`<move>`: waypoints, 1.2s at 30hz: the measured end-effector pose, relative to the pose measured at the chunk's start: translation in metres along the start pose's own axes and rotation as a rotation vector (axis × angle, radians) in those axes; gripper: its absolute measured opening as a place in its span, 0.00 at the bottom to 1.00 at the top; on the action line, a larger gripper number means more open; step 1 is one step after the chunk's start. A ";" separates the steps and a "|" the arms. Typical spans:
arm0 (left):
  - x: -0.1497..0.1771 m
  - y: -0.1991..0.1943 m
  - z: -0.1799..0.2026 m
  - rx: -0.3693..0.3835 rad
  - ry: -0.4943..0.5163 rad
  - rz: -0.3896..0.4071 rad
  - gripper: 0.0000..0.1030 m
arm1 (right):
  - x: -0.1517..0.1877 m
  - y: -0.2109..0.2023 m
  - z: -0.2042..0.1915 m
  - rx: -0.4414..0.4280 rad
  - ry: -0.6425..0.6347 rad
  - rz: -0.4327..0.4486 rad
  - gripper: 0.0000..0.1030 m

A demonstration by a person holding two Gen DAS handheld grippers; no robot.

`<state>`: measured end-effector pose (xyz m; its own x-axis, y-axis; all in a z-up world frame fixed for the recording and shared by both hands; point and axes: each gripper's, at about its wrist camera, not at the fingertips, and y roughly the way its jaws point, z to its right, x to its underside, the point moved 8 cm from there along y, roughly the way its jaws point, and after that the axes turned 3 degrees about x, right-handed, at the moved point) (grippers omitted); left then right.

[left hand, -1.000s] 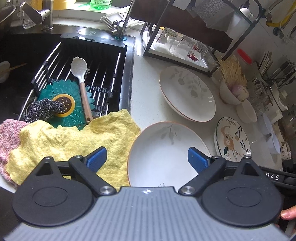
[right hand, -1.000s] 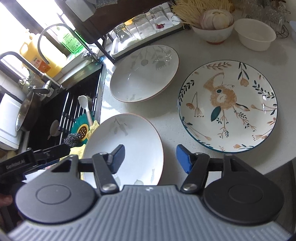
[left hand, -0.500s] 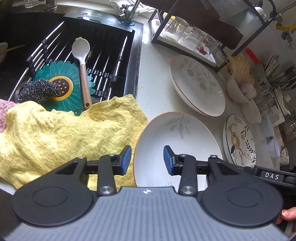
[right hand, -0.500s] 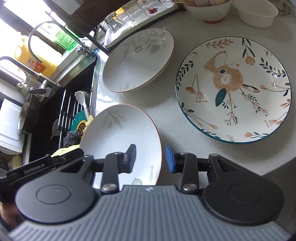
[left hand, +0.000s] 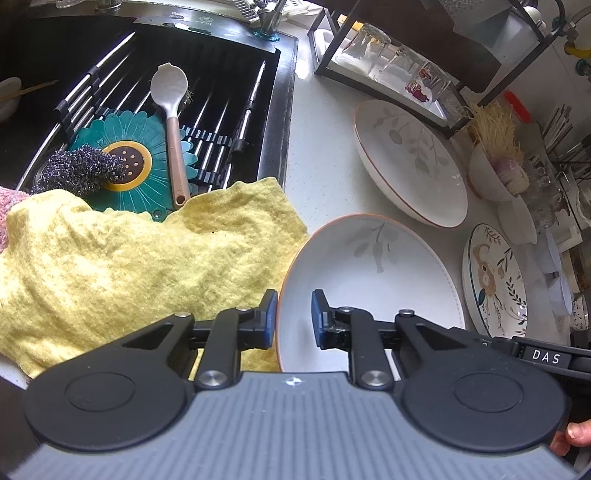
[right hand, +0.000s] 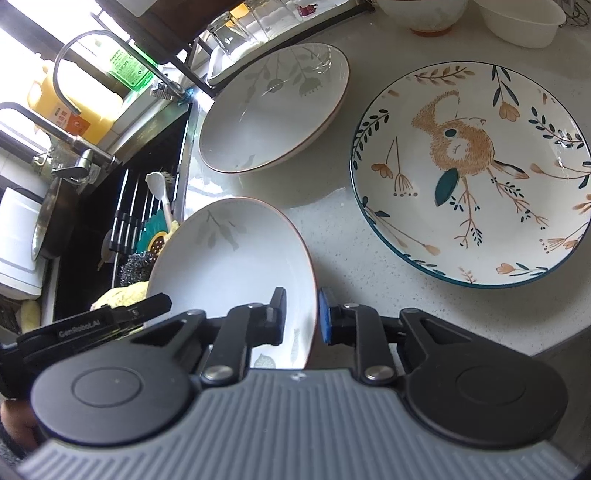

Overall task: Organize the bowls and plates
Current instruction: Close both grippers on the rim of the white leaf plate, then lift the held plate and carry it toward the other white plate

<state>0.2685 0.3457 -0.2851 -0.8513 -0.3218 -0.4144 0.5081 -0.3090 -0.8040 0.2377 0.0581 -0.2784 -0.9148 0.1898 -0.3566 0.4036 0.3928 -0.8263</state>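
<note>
1. Two tools work on one white plate with a thin orange rim and a faint grey leaf print, which lies on the pale table just beside the sink.
2. Left tool: its jaws are closing, and the plate's left rim stands between the blue pads, one pad outside the rim and one over the plate's inside; I cannot tell whether the pads press on the rim.
3. Right tool: its jaws are closing too, with the plate's right rim between them, a narrow gap showing at each pad.
4. Beside the plate's left edge lies a yellow cloth, spread partly over the sink's edge.
5. Behind the near plate rests a second white plate with the same leaf print, apart from it.
6. To the right lies a plate with a bird picture and a dark teal rim, apart from both white plates.
7. In the sink, on a rack of bars, lie a teal flower-shaped mat, a steel scourer and a white spoon with a tan handle.
8. At the table's back stand two small bowls.
</note>
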 end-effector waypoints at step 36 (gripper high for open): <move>0.001 -0.076 0.097 -0.005 -0.089 0.143 0.22 | -0.057 -0.097 0.004 -0.087 -0.193 0.087 0.21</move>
<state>0.2421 0.2820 -0.1830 -0.7555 -0.4402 -0.4852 0.6222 -0.2502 -0.7418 0.2509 0.0054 -0.1792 -0.8592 0.0546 -0.5087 0.4738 0.4602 -0.7509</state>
